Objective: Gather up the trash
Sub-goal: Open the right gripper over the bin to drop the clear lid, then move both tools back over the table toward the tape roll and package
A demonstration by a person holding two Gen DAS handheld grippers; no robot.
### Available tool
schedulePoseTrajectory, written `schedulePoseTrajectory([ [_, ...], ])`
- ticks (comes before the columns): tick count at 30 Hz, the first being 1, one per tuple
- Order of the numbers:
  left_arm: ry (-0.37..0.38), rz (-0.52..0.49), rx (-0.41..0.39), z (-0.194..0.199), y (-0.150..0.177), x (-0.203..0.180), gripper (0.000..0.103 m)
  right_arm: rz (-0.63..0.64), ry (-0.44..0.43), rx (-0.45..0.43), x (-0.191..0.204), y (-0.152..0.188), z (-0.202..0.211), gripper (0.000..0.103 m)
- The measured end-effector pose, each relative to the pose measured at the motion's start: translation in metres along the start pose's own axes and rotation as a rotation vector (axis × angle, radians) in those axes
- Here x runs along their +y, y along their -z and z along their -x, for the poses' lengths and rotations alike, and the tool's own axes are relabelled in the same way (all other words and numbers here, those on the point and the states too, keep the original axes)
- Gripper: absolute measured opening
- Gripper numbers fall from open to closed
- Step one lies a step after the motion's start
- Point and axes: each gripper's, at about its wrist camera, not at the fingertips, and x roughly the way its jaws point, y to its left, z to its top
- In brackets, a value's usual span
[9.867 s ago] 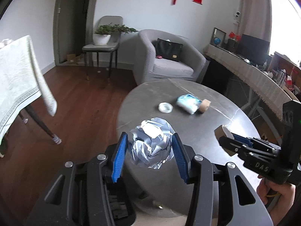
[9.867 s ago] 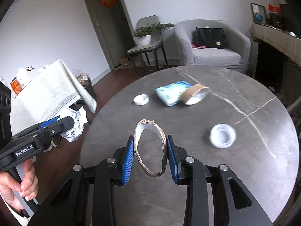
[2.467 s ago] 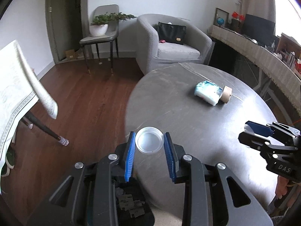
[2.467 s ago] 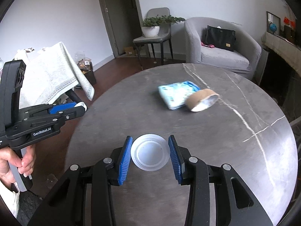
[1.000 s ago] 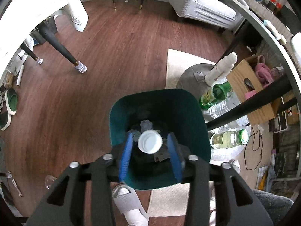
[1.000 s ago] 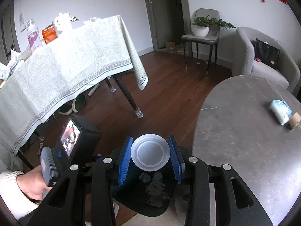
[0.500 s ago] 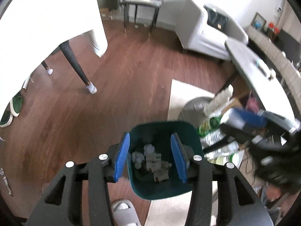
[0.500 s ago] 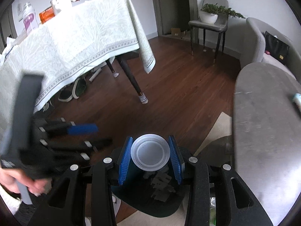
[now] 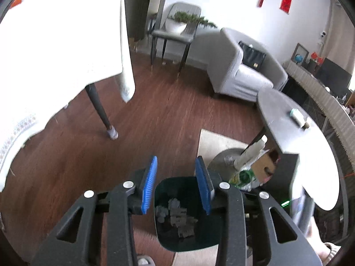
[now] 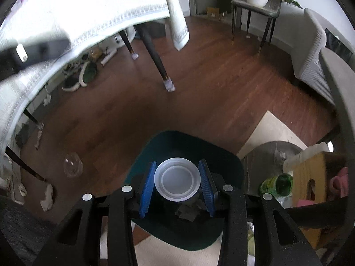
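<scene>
A dark green trash bin [image 9: 197,239] stands on the floor with crumpled scraps [image 9: 175,214] inside. My left gripper [image 9: 176,186] is open and empty, above and just behind the bin. My right gripper [image 10: 177,182] is shut on a white plastic lid [image 10: 177,181] and holds it over the bin's opening [image 10: 177,141]. On the round grey table [image 9: 286,128] lie a blue-white packet and a tape roll [image 9: 298,115].
A cloth-covered table [image 9: 55,51] with a dark leg [image 9: 99,108] stands to the left. Bottles [image 9: 246,173] and a wooden box [image 10: 315,177] sit under the round table. A grey armchair [image 9: 244,73] and a chair with a plant [image 9: 177,28] stand behind.
My left gripper let its lid fall into the bin, opened wider and tilted up toward the room. My right gripper moved down over the bin with its lid.
</scene>
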Motion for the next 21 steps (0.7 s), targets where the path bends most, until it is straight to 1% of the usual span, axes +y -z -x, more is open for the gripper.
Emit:
schedulePoseTrajectory([
  [1, 0.004, -0.004, -0.014, 0.003, -0.003, -0.001, 0.036, 0.006, 0.014, 0.017, 0.001, 0.002, -0.004, 0.05],
  [2, 0.014, -0.006, -0.03, 0.007, -0.004, -0.004, 0.036, 0.007, 0.024, 0.023, 0.001, 0.003, -0.005, 0.057],
  [5, 0.035, -0.01, -0.051, 0.014, -0.007, -0.01, 0.035, 0.002, 0.044, 0.035, -0.002, 0.006, -0.004, 0.058],
  [10, 0.044, -0.03, -0.069, 0.019, -0.011, -0.021, 0.035, -0.008, 0.034, 0.013, -0.01, 0.01, 0.008, 0.057],
  [15, 0.055, -0.039, -0.09, 0.024, -0.015, -0.033, 0.035, -0.003, -0.012, -0.033, -0.012, 0.011, 0.031, 0.057],
  [21, 0.041, -0.065, -0.112, 0.025, -0.021, -0.046, 0.035, 0.005, -0.066, -0.109, -0.013, 0.008, 0.065, 0.057],
])
